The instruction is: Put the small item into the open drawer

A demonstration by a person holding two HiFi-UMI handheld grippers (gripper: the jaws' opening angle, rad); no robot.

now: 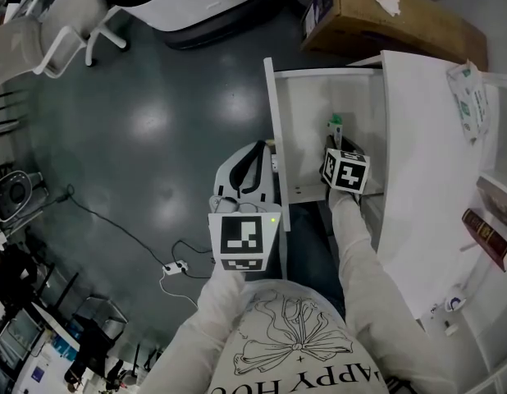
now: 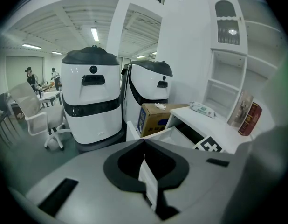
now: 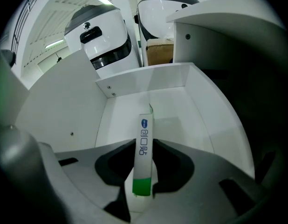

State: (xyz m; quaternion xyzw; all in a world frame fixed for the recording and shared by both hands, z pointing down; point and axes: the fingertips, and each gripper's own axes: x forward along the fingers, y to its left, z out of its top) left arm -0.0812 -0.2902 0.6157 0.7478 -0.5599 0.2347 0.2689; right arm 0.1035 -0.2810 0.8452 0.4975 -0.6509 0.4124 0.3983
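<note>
The right hand-held gripper [image 3: 143,174], tilted steeply down inside the open drawer [image 3: 134,85], pinches the slim white-and-green box [image 3: 144,141], its long axis pointing ahead from the jaws toward the drawer floor; the left hand-held gripper [image 2: 146,171] is closed and empty.

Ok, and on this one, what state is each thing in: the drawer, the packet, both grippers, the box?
Drawer: pulled open.
Packet: clamped at its green end, pointing into the drawer, not yet released.
Right gripper: shut on the packet, over the drawer.
Left gripper: jaws together, holding nothing, outside the drawer.
Cardboard box: top looks closed.
</note>
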